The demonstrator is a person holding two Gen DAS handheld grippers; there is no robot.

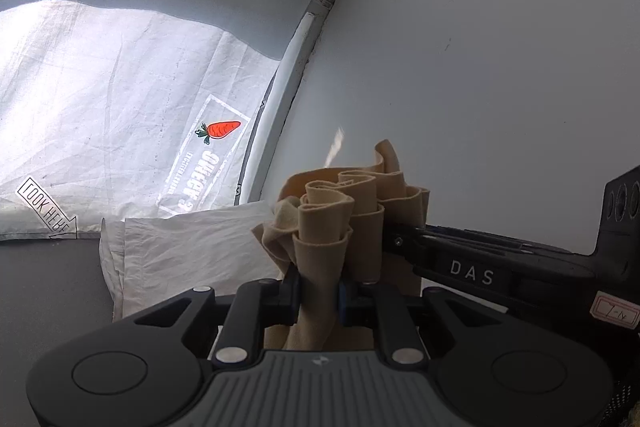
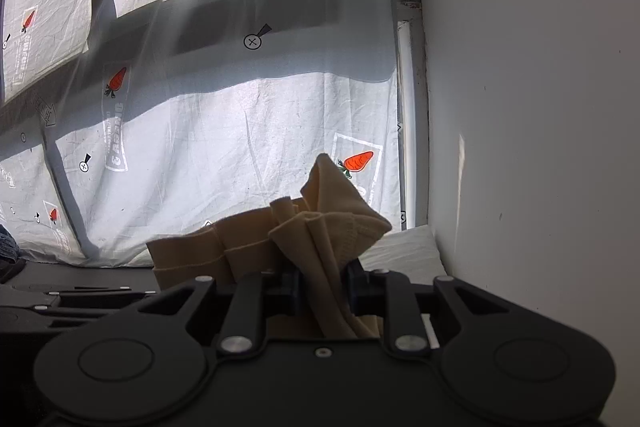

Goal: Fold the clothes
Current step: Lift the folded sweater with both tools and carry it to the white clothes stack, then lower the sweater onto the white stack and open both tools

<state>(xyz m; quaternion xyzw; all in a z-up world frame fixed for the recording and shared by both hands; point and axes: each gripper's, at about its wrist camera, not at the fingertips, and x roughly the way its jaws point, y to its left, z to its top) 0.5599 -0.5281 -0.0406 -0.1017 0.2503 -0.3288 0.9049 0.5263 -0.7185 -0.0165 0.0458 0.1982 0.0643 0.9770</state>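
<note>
A tan garment (image 1: 328,223) is bunched in folds between my left gripper's (image 1: 320,293) jaws, which are shut on it. The other gripper's black body (image 1: 500,267), marked DAS, reaches in from the right and touches the same bunch. In the right wrist view my right gripper (image 2: 322,287) is shut on the tan garment (image 2: 320,231), whose hem spreads to the left (image 2: 188,259). Both grippers hold the cloth close together, lifted and facing the curtain.
A white curtain with carrot prints (image 1: 120,87) hangs ahead over a window. A white wall (image 1: 480,67) stands at the right. A white folded cloth (image 1: 192,251) lies below the curtain on a dark surface (image 1: 48,287). A bluish item (image 2: 8,247) sits at far left.
</note>
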